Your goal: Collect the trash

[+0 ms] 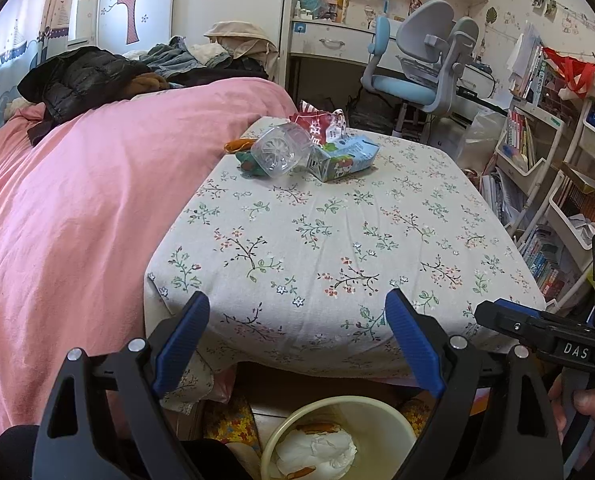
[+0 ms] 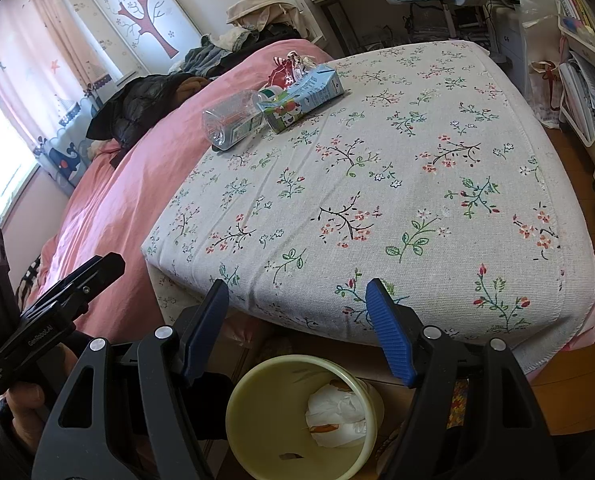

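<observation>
So I'm between pickups right now, I reckon. Both tools are spread wide and holding nothing: my left tool [image 1: 297,340] and right tool [image 2: 295,330] hang side by side over the near edge of the flowery cloth [image 2: 377,184], right above the yellow bin [image 2: 297,416] at the bottom of both views. The bin already has some crumpled white tissue [image 2: 337,416] in it.

The rest of the trash sits in a clump at the far side of the cloth, upper middle of the frame: a clear plastic bottle [image 2: 233,122] lying on its side, touching a squashed drink carton [image 2: 305,98], with a red wrapper [image 2: 283,70] just behind them. In the left view something orange and green [image 1: 243,152] pokes out beside the bottle; can't tell what it is.

Next move looks like a long reach across to that pile. Bottle's probably easiest. Plenty of open cloth between me and it. Watch-outs: the pink duvet [image 1: 77,208] crowds the left edge by the bottle, and the cloth drops off on the right.
</observation>
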Tool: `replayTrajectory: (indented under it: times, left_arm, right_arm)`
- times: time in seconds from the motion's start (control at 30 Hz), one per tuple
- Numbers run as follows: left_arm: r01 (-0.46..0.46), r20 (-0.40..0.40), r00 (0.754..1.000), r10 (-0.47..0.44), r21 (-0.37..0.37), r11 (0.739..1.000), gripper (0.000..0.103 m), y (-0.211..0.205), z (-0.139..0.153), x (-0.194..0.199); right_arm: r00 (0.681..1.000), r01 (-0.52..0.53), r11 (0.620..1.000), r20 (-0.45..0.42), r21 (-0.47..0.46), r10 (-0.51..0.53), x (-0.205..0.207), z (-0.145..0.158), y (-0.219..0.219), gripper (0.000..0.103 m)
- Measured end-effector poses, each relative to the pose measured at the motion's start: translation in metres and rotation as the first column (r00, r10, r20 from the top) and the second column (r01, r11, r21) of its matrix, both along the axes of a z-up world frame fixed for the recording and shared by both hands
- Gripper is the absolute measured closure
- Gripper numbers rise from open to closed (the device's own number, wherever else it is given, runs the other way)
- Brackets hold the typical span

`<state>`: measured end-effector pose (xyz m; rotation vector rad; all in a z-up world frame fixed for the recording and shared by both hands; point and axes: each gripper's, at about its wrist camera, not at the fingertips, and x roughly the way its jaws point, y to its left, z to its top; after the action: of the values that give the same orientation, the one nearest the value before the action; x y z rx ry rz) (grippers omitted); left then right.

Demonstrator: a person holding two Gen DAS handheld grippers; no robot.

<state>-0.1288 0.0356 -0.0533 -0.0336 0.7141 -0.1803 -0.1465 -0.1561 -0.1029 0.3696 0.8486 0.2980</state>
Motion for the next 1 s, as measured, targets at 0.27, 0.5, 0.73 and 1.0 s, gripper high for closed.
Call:
replayTrajectory:
  times: [0.27,0.5,0.73,1.0]
  left_arm:
    - [-0.001,0.000,1.000,0.001,0.001,1.000,0.018,0.000,0.000,0.000]
    - [-0.002,0.001,1.000,0.002,0.001,1.000,0.018,0.000,0.000,0.001]
    - [-0.001,0.004,1.000,0.001,-0.002,1.000,0.018,0.001,0.000,0.001]
    - [-0.039,0.061,0.997,0.042,-0.053,0.998,0.017,0.017,0.025,0.024]
  right_arm:
    - [1.000,0.000,1.000,0.000,0.000,0.000,0.000,0.000,0.000,0.035]
    - [1.000,0.000,1.000,0.000,-0.001,0.000,0.000,0.000,0.000,0.035]
    - [1.000,0.001,1.000,0.000,-0.004,-0.001,0.000,0.000,0.001,0.035]
    - [0.999,0.011,1.000,0.033,-0.016,-0.010,0.004,0.010,-0.001,0.035]
